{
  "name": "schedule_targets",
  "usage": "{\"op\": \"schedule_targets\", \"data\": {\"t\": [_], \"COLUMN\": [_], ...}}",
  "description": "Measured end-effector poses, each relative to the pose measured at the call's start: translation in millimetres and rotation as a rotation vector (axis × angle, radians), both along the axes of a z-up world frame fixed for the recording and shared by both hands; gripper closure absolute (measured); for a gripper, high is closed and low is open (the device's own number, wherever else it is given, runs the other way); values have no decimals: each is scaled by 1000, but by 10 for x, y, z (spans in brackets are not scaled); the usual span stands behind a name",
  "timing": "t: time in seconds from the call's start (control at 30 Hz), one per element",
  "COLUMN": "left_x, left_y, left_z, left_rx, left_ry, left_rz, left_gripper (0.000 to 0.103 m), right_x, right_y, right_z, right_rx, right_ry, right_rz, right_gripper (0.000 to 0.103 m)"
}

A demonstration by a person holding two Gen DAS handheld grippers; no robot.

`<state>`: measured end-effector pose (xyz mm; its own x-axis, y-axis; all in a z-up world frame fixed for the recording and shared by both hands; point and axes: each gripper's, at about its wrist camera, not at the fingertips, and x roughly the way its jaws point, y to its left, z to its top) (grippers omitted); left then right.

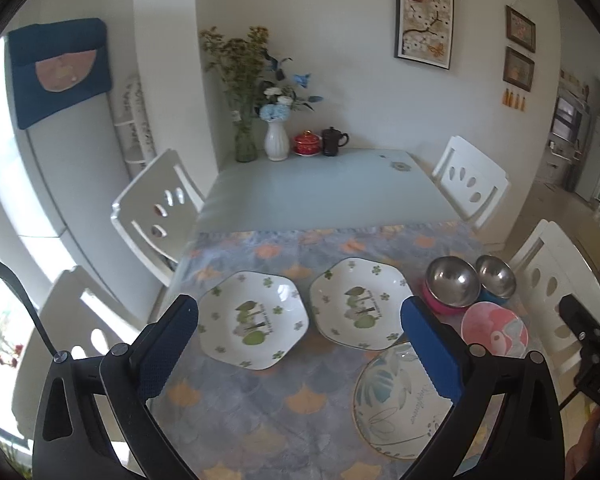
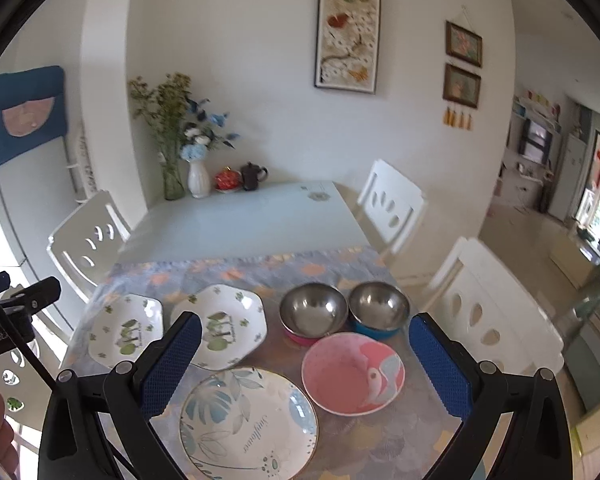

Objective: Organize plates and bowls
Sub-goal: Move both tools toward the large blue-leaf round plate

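Two white hexagonal plates with green apple prints lie side by side on the tablecloth: a left one (image 1: 254, 320) (image 2: 126, 334) and a right one (image 1: 360, 304) (image 2: 224, 326). A round leaf-pattern plate (image 1: 396, 400) (image 2: 248, 420) lies nearest. A pink bowl (image 1: 494, 330) (image 2: 352, 372) sits beside it. Behind stand a steel bowl with a pink base (image 1: 452, 284) (image 2: 312, 312) and a steel bowl with a blue base (image 1: 496, 276) (image 2: 378, 308). My left gripper (image 1: 300, 320) is open and empty above the hexagonal plates. My right gripper (image 2: 306, 340) is open and empty above the bowls.
A patterned cloth (image 1: 236, 412) covers the near half of the pale glass table (image 1: 320, 188). Vases with flowers (image 1: 276, 140), a red lidded cup (image 1: 307, 143) and a dark mug (image 1: 332, 141) stand at the far edge. White chairs (image 1: 156, 208) (image 2: 496, 320) flank the table.
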<state>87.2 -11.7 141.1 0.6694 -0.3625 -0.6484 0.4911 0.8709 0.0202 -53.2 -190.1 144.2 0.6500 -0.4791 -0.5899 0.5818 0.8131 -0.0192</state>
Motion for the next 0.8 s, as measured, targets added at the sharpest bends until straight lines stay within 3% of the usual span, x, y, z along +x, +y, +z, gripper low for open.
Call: {"op": "schedule_targets", "data": {"t": [0.17,0.3,0.4,0.8], "left_x": [75,56,14,-147], "left_y": [-60,-94,-118,-192], "left_z": [-191,-448,-634,-809], "left_rx": [-18,25,41,90], "left_ry": [79,115,164,188], "left_rz": [-32,-36,-47,26], "left_gripper": [2,2,2,2], "right_x": [181,332,320,325], "right_y": [53,74,88,-8], "right_z": [-220,-540,-738,-983], "right_rx": [14,67,114,152], "right_ry": [115,258,300,337], "right_rz": [-17,-32,-24,50], "right_gripper": [0,0,0,0]}}
